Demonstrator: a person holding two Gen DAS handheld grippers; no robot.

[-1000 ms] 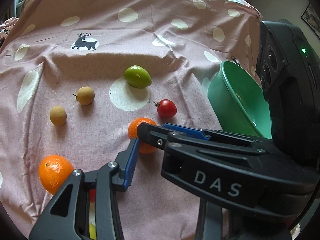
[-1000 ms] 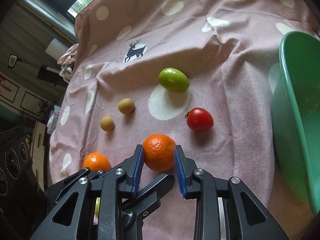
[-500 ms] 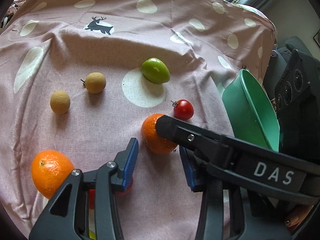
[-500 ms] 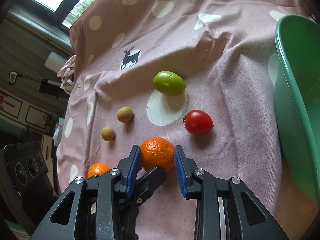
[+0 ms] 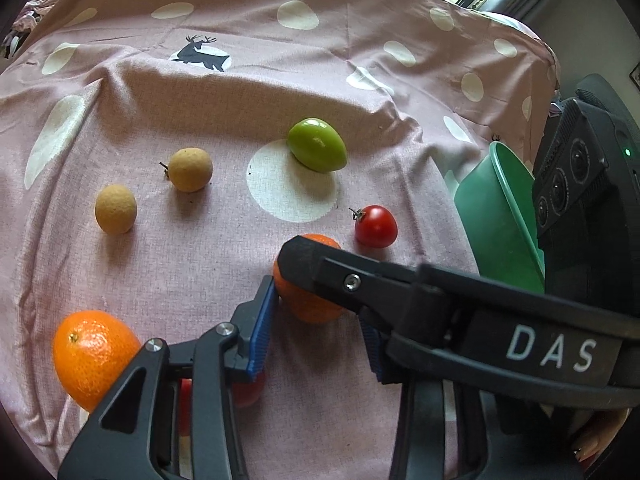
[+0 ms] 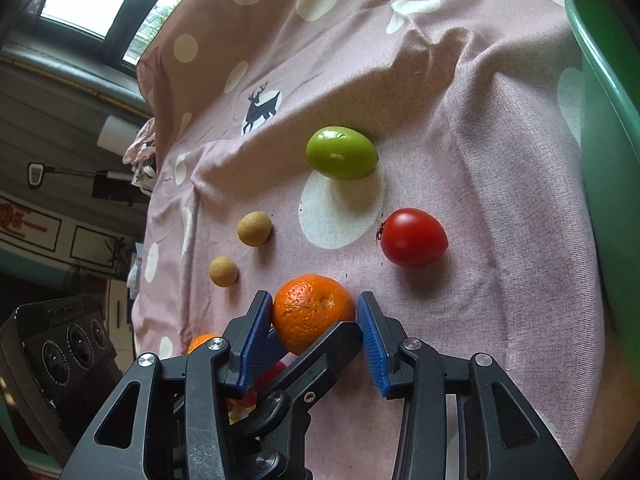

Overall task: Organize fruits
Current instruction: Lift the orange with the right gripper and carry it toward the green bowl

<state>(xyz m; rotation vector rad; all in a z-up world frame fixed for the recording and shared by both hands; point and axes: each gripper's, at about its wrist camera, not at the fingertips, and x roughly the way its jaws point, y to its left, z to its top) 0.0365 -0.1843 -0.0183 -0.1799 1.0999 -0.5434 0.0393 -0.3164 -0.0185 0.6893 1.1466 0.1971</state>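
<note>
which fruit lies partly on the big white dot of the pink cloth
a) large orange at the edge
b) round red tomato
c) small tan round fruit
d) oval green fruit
d: the oval green fruit overlaps the top edge of the big white dot on the pink cloth.

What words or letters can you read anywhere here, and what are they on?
"DAS": white letters on the right gripper, seen in the left wrist view.
Faint lettering on the black device, lower left in the right wrist view: too blurred to read.
Nothing else carries readable text.
</note>
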